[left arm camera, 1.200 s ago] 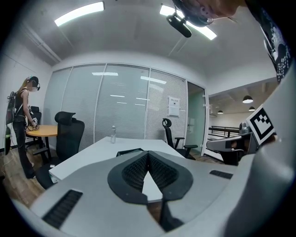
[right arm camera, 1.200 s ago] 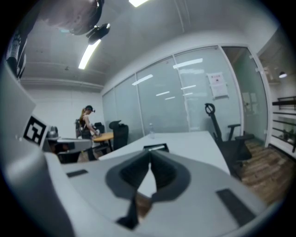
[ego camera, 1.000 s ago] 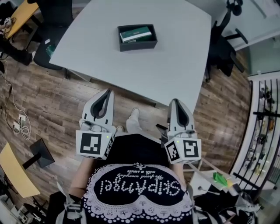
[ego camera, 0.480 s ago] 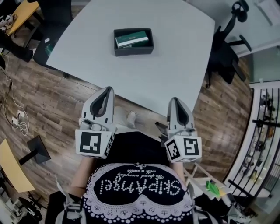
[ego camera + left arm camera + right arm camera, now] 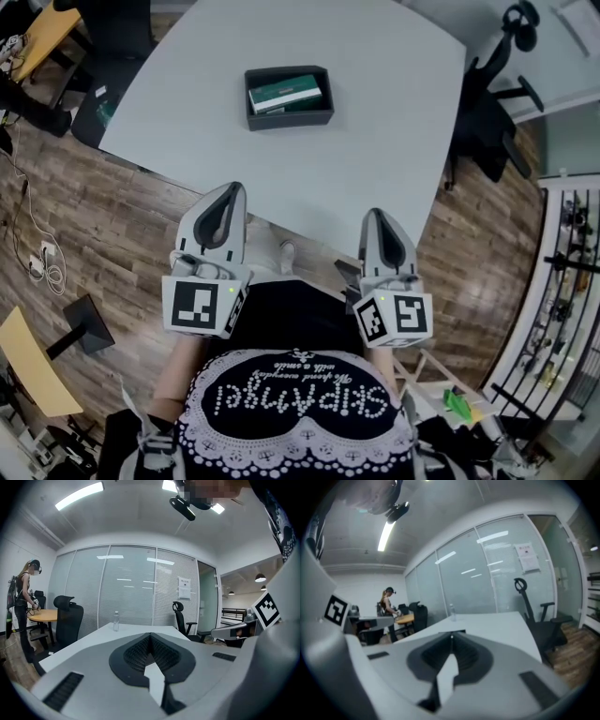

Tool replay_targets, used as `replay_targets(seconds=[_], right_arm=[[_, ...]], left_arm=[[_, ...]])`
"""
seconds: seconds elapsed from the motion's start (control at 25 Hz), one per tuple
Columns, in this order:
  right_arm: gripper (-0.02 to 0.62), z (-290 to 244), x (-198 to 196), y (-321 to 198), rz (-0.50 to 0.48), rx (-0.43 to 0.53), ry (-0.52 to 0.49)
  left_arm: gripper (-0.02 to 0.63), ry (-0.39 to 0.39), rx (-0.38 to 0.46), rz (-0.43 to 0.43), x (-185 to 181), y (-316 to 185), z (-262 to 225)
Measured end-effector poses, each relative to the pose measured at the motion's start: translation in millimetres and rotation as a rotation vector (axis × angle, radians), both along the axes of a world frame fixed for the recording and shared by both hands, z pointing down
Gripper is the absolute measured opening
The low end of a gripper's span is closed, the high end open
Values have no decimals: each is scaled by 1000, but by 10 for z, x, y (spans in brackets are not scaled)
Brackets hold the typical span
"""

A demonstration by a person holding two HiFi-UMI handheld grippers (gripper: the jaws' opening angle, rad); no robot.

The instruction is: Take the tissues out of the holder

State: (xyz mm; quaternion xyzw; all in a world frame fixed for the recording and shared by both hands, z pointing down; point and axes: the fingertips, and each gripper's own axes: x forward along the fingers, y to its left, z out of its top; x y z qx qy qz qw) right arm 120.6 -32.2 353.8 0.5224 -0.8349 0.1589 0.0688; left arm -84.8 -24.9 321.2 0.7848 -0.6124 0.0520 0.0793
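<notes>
My white left gripper (image 5: 229,190) and white right gripper (image 5: 376,216), each bearing a marker cube, are both clenched on nothing, jaws meeting tip to tip. Both point across the near edge of the pale grey table (image 5: 375,141). The dark grey rectangular plastic holder (image 5: 291,119) stands well apart from them, near the table's middle, slightly toward its left edge. A green-and-white tissue pack (image 5: 285,94) lies flat inside it.

The left gripper (image 5: 231,188) and right gripper (image 5: 373,215) have edged forward toward the table (image 5: 375,122); the holder (image 5: 291,120), at twelve o'clock, now lies slightly nearer.
</notes>
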Motion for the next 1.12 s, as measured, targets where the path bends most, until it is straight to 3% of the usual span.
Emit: replay_targets(seconds=[0.68, 1.12], right_arm=[[35, -43, -518, -675, 153, -25, 2], [35, 120, -495, -675, 206, -90, 9]], left_arm=[[23, 2, -38, 125, -564, -1066, -4], [23, 20, -107, 174, -572, -1218, 240]])
